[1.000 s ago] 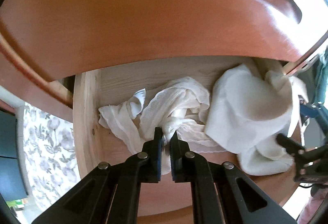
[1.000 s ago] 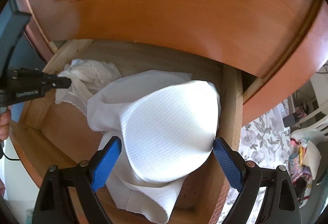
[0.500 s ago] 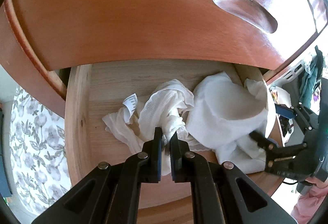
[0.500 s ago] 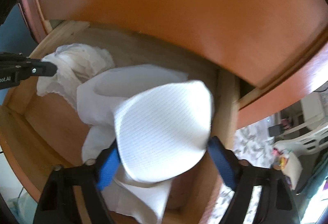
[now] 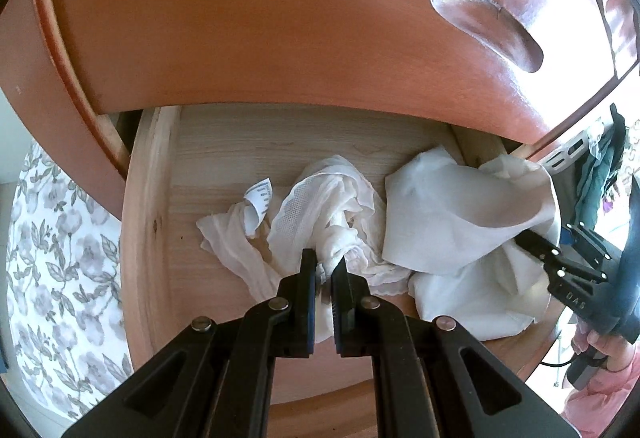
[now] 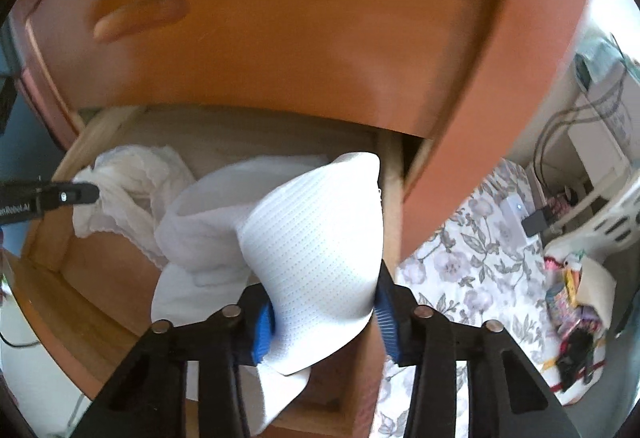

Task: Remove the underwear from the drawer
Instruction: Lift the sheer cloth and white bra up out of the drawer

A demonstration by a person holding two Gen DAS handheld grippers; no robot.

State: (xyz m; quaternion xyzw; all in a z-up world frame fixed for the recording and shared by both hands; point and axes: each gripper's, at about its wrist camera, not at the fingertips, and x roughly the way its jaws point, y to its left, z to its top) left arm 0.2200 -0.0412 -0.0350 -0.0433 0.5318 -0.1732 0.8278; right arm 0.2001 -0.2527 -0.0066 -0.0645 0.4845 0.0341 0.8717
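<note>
The open wooden drawer [image 5: 148, 217] holds two white garments. My left gripper [image 5: 324, 264] is shut on the crumpled cream lace underwear [image 5: 320, 205], which lies on the drawer floor with its label turned up. In the right wrist view the same left gripper [image 6: 92, 193] bites that lace underwear [image 6: 136, 177] at the left. My right gripper [image 6: 324, 314] has its jaws closing on the white padded bra cup [image 6: 316, 238]; both blue pads [image 6: 264, 322] touch its sides and the cup is squeezed narrower. From the left wrist view the right gripper [image 5: 536, 242] sits at the bra [image 5: 452, 213].
A closed upper drawer front [image 5: 280, 17] with a recessed handle overhangs the open drawer. Flowered floor covering [image 6: 480, 258] lies to both sides. Clutter and a white basket [image 6: 576, 286] sit at the far right. A hand in a pink sleeve [image 5: 600, 342] holds the right gripper.
The right jaws have narrowed from wide apart to pressing the bra cup, which now folds between them. Both views have drawn back a little from the drawer.
</note>
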